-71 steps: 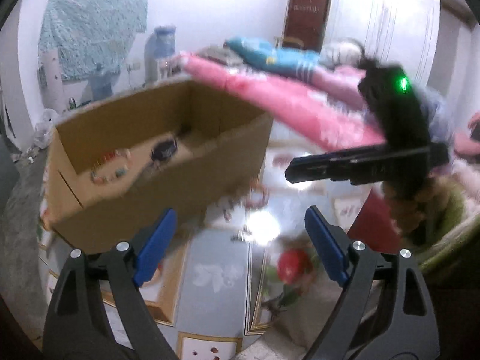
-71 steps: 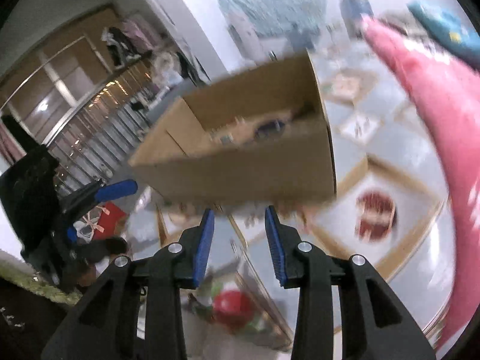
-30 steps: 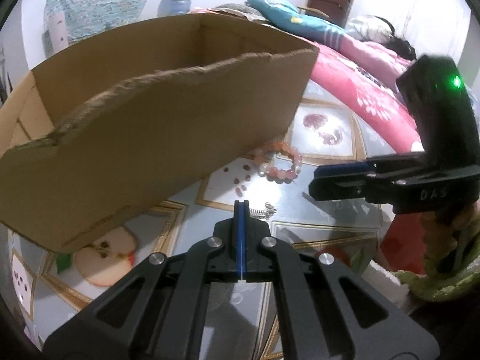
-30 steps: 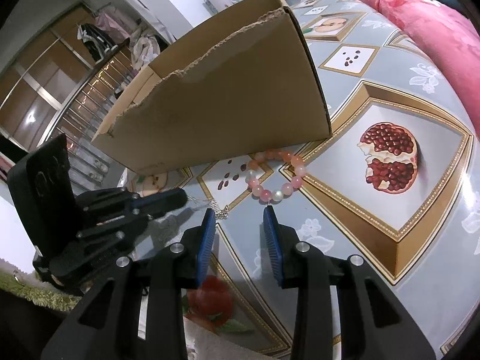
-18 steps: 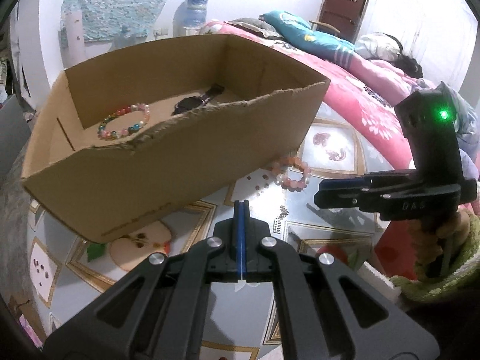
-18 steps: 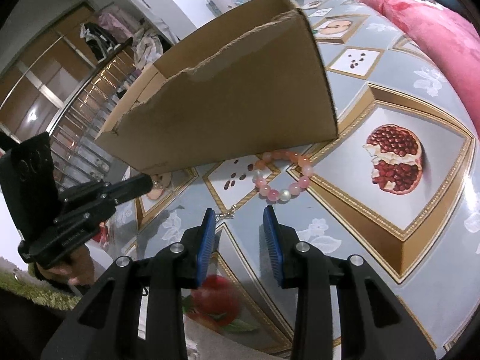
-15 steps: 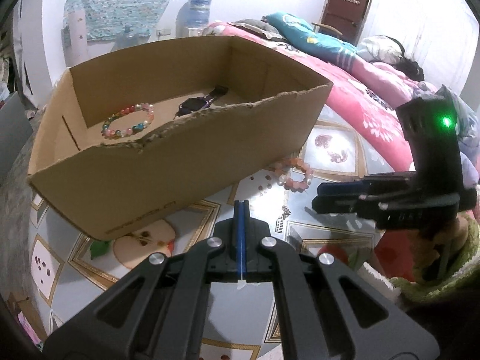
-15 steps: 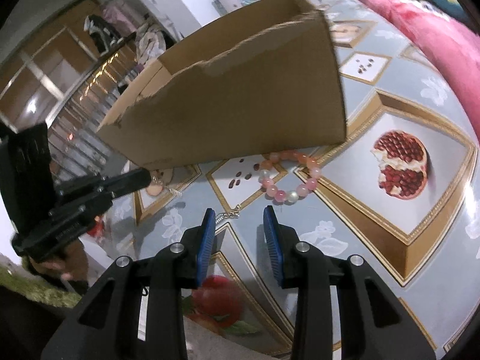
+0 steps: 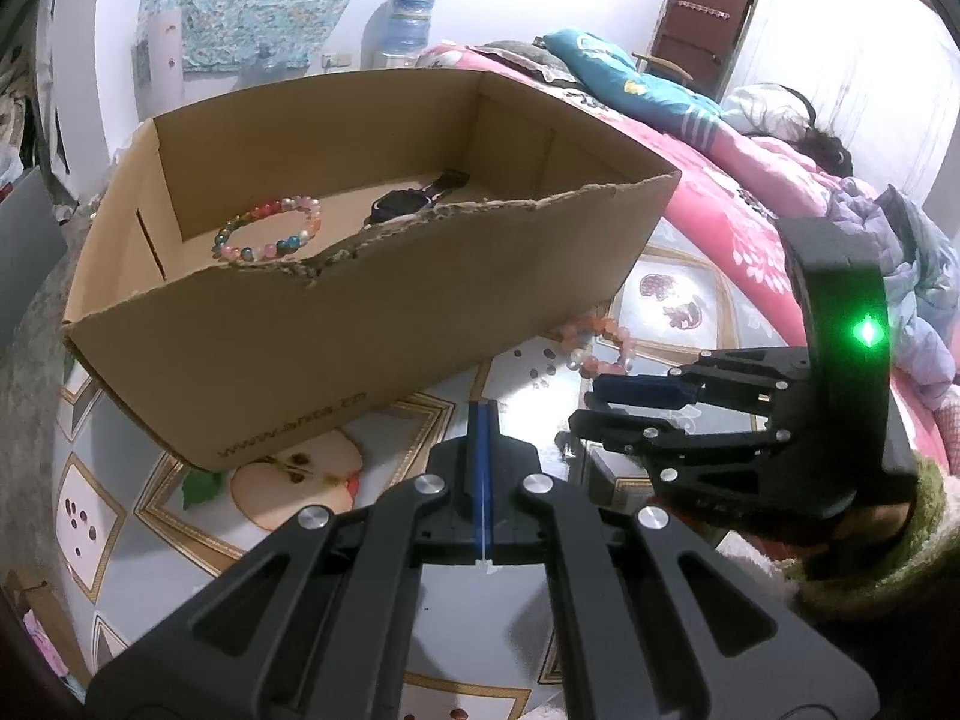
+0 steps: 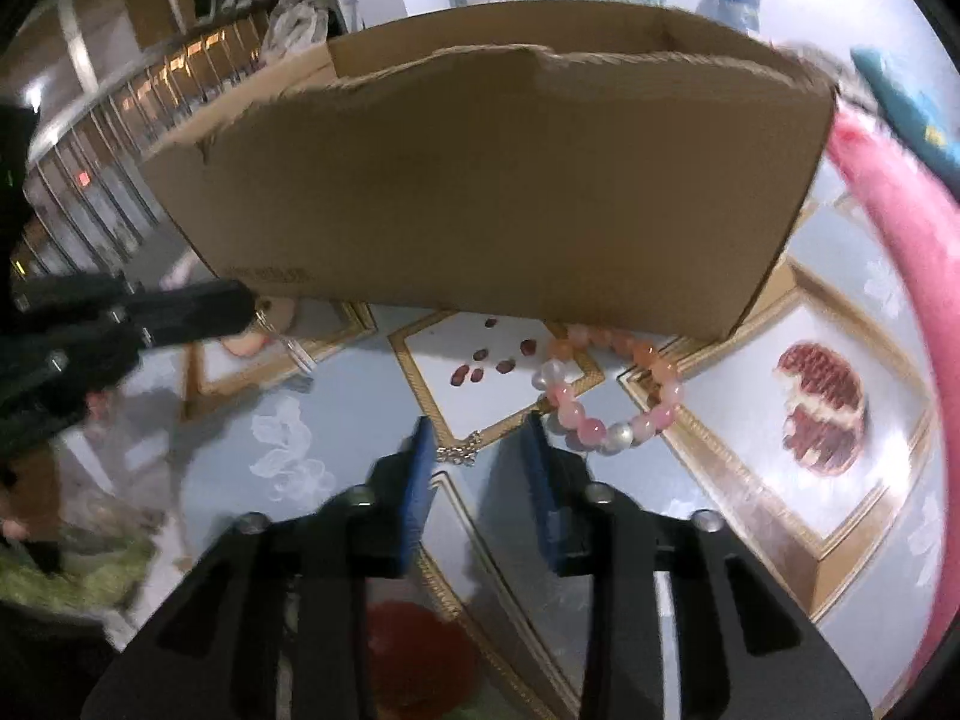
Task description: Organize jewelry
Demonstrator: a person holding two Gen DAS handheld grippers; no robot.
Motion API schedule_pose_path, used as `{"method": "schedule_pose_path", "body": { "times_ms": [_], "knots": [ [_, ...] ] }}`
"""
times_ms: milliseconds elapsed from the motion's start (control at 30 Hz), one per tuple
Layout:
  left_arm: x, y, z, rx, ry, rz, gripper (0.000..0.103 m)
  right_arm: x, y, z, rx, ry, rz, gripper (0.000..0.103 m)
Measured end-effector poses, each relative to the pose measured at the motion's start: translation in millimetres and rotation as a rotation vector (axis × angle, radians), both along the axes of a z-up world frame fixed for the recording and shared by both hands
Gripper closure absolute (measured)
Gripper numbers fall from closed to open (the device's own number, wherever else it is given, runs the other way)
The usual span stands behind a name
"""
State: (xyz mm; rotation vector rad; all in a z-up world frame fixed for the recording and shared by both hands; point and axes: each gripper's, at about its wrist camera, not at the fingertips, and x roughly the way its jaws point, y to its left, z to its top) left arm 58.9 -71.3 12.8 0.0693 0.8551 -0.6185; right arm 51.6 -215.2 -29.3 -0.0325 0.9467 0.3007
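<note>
A cardboard box (image 9: 336, 324) stands on the patterned tabletop; inside lie a multicoloured bead bracelet (image 9: 267, 228) and a dark watch (image 9: 414, 199). A pink bead bracelet (image 10: 612, 390) lies on the table by the box's right front corner, also in the left wrist view (image 9: 597, 348). My left gripper (image 9: 482, 414) is shut on a thin silver chain (image 10: 282, 339) that hangs from its tips (image 10: 240, 306). My right gripper (image 10: 480, 438) is open, low over a small silver piece (image 10: 459, 453) on the table, just left of the pink bracelet.
A pink quilt (image 9: 738, 204) and bedding lie along the table's right side. The box wall (image 10: 492, 180) rises just beyond the right gripper. A water jug (image 9: 408, 18) stands far behind.
My left gripper shut at the table and rose toward the box, the chain hanging from its tips. My right gripper swung closer to the pink bracelet and the silver piece.
</note>
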Motion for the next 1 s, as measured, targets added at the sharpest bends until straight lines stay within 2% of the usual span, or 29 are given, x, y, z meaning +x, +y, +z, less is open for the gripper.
{"method": "schedule_pose_path", "body": {
  "times_ms": [133, 233, 367, 500, 800, 1000],
  "knots": [
    [1, 3, -1, -0.005, 0.000, 0.006, 0.103, 3, 3, 1, -0.009, -0.005, 0.014, 0.090],
    [0, 4, -1, -0.009, -0.004, 0.009, 0.103, 8, -2, 1, 0.057, 0.026, 0.017, 0.099],
    [-3, 7, 3, -0.015, -0.019, 0.012, 0.103, 15, -17, -3, 0.181, 0.078, 0.001, 0.102],
    [-7, 9, 7, -0.020, -0.033, 0.015, 0.103, 13, -27, 4, 0.246, 0.069, -0.005, 0.103],
    [-17, 13, 30, -0.046, -0.091, 0.003, 0.103, -5, -42, 57, 0.311, -0.033, -0.006, 0.103],
    [-19, 16, 69, -0.118, -0.165, -0.041, 0.103, -9, -46, 110, 0.324, -0.162, 0.021, 0.103]
  ]
}}
